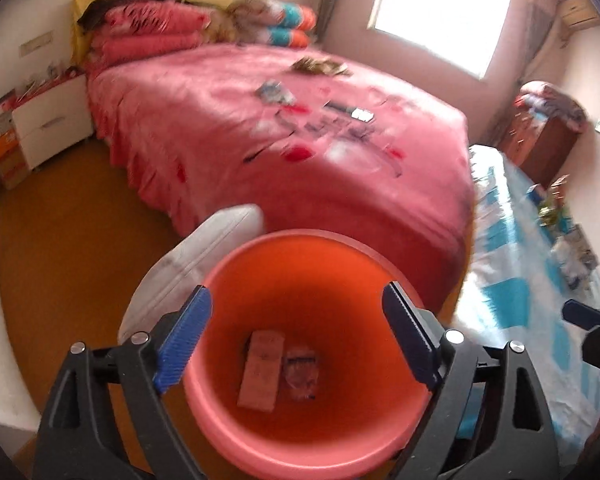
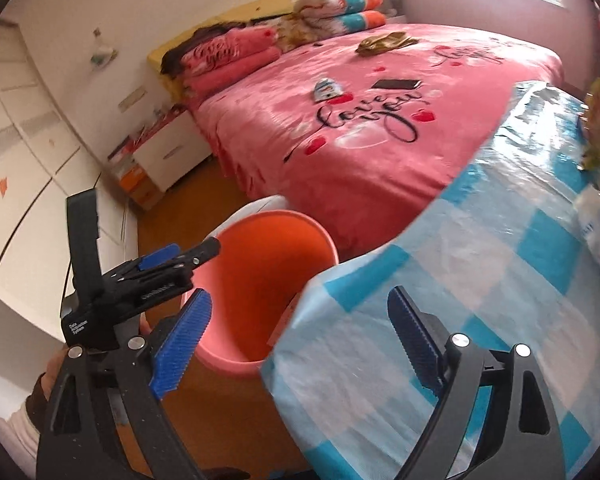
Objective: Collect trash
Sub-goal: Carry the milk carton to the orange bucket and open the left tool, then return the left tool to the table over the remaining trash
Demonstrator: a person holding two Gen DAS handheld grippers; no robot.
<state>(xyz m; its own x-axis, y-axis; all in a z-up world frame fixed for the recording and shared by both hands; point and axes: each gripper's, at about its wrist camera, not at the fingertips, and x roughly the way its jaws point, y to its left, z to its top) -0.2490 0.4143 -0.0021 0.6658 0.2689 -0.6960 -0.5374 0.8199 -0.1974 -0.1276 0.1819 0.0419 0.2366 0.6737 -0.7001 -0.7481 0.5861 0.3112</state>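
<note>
A bed (image 2: 360, 148) under a pink spread printed with "love you" in black script and red hearts fills the middle of the room, with folded pink blankets (image 2: 228, 60) and teal-and-orange rolled bedding (image 2: 356, 8) stacked against its yellow headboard (image 2: 240, 16). On the spread lie a dark phone (image 2: 396, 84), a small packet with a snowman picture (image 2: 327, 90) and a crumpled olive-brown cloth (image 2: 384, 43), each apart from the others. A white nightstand (image 2: 168, 152) stands beside the bed on the brown floor (image 1: 72, 216), a table covered in a blue-and-white checked cloth (image 2: 460, 280) sits near the bed's foot, and a bright window (image 1: 440, 12) lights the far wall
</note>
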